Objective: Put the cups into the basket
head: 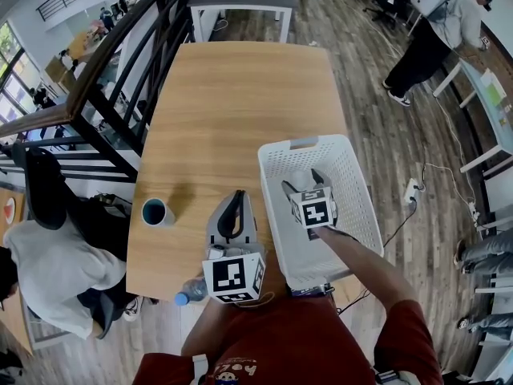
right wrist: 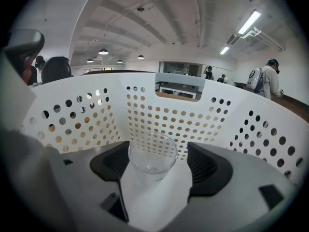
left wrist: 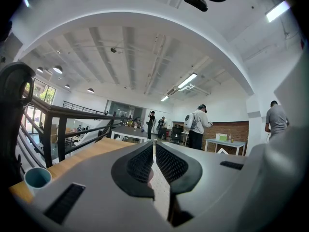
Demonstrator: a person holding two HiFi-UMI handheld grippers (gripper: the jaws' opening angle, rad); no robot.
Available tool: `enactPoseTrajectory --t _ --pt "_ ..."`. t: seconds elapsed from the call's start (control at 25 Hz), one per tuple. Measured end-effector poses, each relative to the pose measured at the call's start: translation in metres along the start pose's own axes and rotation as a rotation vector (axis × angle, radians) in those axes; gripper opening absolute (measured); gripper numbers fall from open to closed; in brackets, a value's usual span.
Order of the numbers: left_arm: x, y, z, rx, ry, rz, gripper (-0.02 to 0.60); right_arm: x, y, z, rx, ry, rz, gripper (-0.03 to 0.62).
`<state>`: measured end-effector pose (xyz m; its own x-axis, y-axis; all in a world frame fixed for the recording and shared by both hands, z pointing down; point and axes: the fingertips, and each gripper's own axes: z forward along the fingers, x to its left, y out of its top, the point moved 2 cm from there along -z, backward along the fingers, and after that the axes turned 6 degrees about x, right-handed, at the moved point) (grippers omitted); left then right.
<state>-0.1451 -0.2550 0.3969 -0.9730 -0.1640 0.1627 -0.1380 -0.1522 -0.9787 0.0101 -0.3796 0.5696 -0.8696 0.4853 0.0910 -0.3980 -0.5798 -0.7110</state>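
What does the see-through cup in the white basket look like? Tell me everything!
The clear cup is see-through, like glass or plastic, with a round open rim and nothing inside. It seems to rest on the floor of the white basket, between the wide-open jaws of the right gripper. There is a gap beside the right pad. Whether the left pad touches the cup is unclear.

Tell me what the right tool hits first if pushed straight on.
The right tool would probably first meet the clear cup between its open jaws, then the basket wall.
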Motion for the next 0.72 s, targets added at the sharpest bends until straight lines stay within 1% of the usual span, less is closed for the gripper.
enactPoseTrajectory --t 0.24,0.72 --pt "0.000 0.001 -0.001 -0.001 -0.003 -0.003 0.021 -0.003 -0.001 -0.010 -0.008 -0.010 -0.001 0.356" --pt "-0.004 0.002 0.000 -0.007 -0.014 0.004 0.021 -0.001 0.012 -0.041 -0.068 0.034 0.037 0.357"
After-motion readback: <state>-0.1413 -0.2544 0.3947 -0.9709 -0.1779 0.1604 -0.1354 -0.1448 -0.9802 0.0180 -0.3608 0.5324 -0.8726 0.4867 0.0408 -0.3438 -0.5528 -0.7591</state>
